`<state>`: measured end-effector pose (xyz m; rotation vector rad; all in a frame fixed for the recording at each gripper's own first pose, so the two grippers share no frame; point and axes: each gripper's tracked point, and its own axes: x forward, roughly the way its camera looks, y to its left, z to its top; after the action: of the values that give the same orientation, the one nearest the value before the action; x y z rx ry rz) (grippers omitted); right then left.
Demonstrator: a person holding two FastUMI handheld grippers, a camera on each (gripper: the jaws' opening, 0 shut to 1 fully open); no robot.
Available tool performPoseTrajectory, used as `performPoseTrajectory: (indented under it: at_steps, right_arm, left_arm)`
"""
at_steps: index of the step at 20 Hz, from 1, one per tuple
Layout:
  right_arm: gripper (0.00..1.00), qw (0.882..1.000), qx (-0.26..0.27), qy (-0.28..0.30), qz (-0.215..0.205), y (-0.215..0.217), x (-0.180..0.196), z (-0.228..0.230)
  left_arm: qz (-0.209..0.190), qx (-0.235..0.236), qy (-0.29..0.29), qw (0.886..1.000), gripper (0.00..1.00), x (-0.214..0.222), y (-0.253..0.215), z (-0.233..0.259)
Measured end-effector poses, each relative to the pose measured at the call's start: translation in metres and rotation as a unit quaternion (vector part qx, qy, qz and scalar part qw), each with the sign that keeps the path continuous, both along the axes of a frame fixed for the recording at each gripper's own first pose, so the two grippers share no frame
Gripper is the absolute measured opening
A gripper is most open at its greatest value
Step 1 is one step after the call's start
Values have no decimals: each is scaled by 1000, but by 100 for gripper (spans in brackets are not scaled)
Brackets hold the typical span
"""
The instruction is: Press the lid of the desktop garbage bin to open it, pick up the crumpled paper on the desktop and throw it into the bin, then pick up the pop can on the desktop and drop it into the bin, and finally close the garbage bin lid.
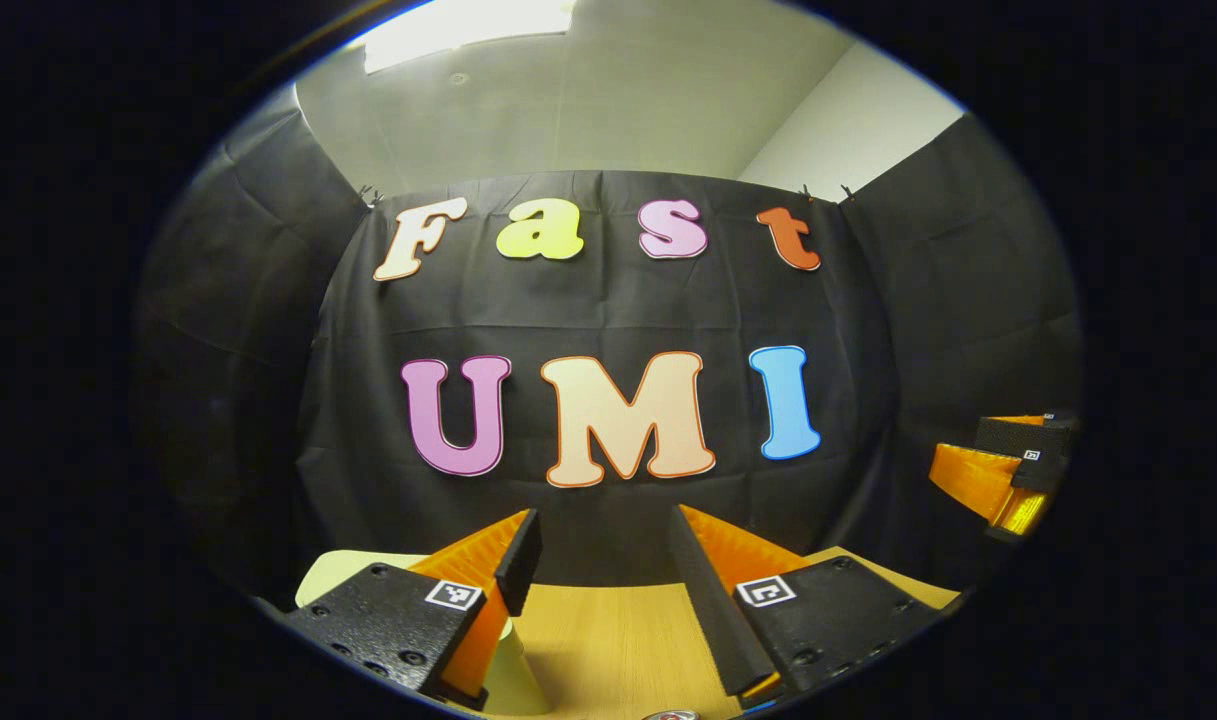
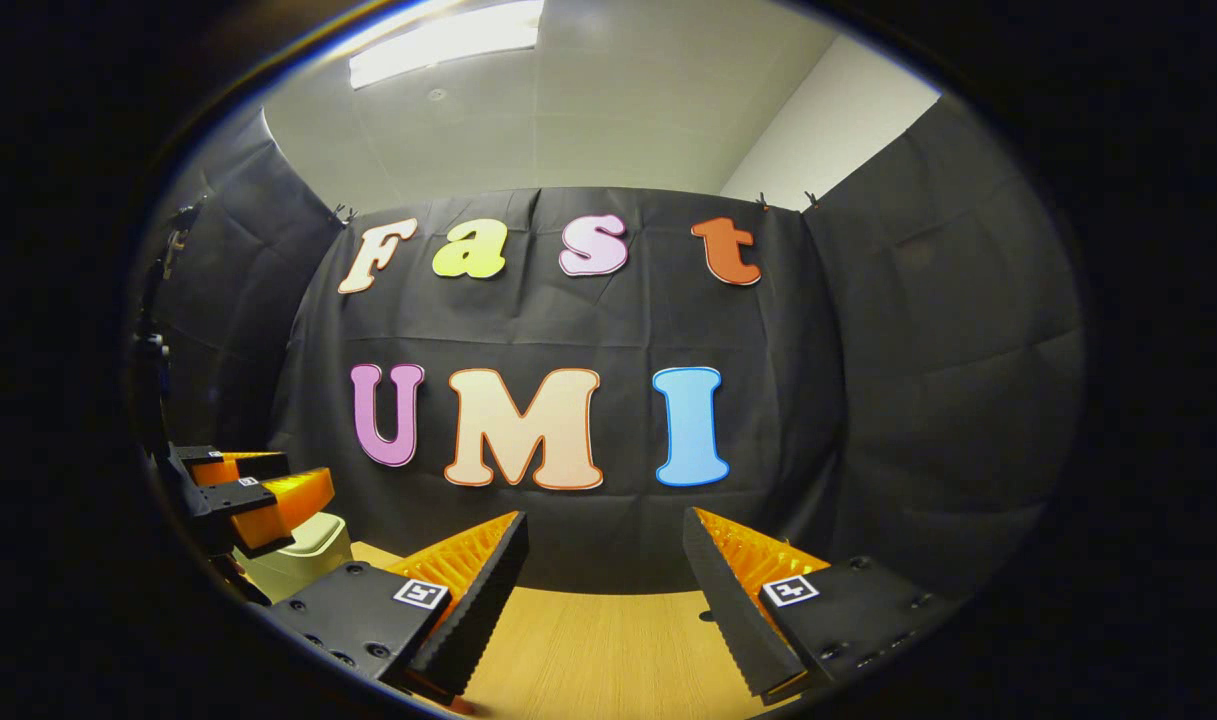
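Nothing of the task appears done. Both grippers are held raised above the wooden desktop [image 1: 608, 640], jaws spread wide and empty. In the left gripper view [image 1: 603, 560], the pale bin [image 1: 523, 680] is glimpsed beneath the left finger and a can top [image 1: 671, 715] at the near edge. In the right gripper view [image 2: 603, 560], the bin [image 2: 303, 560] sits far left, behind the left gripper [image 2: 258, 490]; whether its lid is open cannot be told. The crumpled paper's place cannot be told.

Pale plastic desktop bin [image 2: 303, 555] stands on the light wooden tabletop [image 2: 608, 645], at its left side in the right gripper view, black cloth wall behind. Left gripper [image 2: 253, 490] hangs just above the bin. Right gripper [image 2: 603, 540] is over the bare table middle, jaws apart.

In the left gripper view, the bin [image 1: 353, 570] sits behind the left finger.
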<state>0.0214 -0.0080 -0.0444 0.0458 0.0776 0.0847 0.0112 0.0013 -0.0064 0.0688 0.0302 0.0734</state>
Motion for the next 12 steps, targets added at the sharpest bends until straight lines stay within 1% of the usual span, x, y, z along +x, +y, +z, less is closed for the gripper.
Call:
performPoseTrajectory:
  at_steps: [2, 3, 5, 8, 9, 10, 11, 12]
  right_arm:
    - [98, 1000, 2, 1, 1, 1, -1, -1]
    - [98, 1000, 3, 1, 1, 1, -2, -1]
    - [98, 1000, 5, 3, 1, 2, -2, -2]
    - [98, 1000, 9, 4, 4, 7, -3, -4]
    - [98, 1000, 9, 4, 4, 10, -3, -4]
    - [98, 1000, 11, 5, 5, 12, -3, -6]
    - [98, 1000, 12, 7, 6, 15, -3, -7]
    - [98, 1000, 13, 9, 8, 18, -3, -9]
  left_arm:
    - [1, -4, -5, 1000, 60, -2, 2, 3]
    - [4, -6, -6, 1000, 49, -3, 4, 5]
    - [11, -5, -3, 1000, 34, -6, 12, 3]
    - [25, -4, 10, 1000, 25, -9, 25, -5]
    - [35, -2, 12, 999, 19, -10, 31, -6]
    - [48, -1, 14, 999, 16, -12, 41, -9]
    - [59, -1, 17, 998, 7, -15, 49, -10]
    - [68, -1, 18, 998, 4, -18, 55, -12]
